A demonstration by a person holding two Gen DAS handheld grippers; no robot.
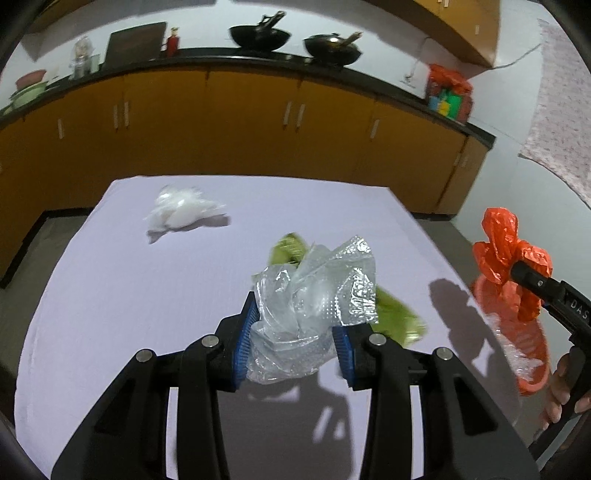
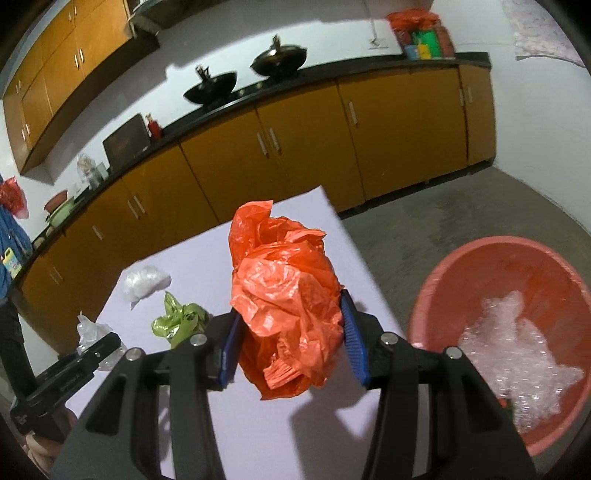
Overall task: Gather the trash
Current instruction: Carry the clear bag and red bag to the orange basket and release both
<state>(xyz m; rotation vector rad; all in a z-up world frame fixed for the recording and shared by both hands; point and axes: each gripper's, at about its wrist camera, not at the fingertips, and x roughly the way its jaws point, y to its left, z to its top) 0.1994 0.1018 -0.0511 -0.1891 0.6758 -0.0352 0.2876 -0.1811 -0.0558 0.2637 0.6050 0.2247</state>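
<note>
My left gripper (image 1: pixel 293 328) is shut on a crumpled clear plastic wrapper (image 1: pixel 314 306), lifted above the white table (image 1: pixel 110 295). My right gripper (image 2: pixel 291 332) is shut on a crumpled orange plastic bag (image 2: pixel 284 295), held above the table's right edge near the red basin (image 2: pixel 461 266). In the left wrist view the orange bag (image 1: pixel 509 254) and right gripper (image 1: pixel 532 286) hang over the basin (image 1: pixel 533 382). A green plastic bag (image 2: pixel 177 321) and a white crumpled plastic (image 2: pixel 144 282) lie on the table. The green bag (image 1: pixel 397 317) sits partly hidden behind the clear wrapper.
The red basin on the floor to the table's right holds clear bubble plastic (image 2: pixel 517 350). Yellow cabinets (image 1: pixel 240 129) with a dark counter carrying woks (image 1: pixel 258 35) run behind the table. A person's hand (image 1: pixel 557 398) holds the right gripper's handle.
</note>
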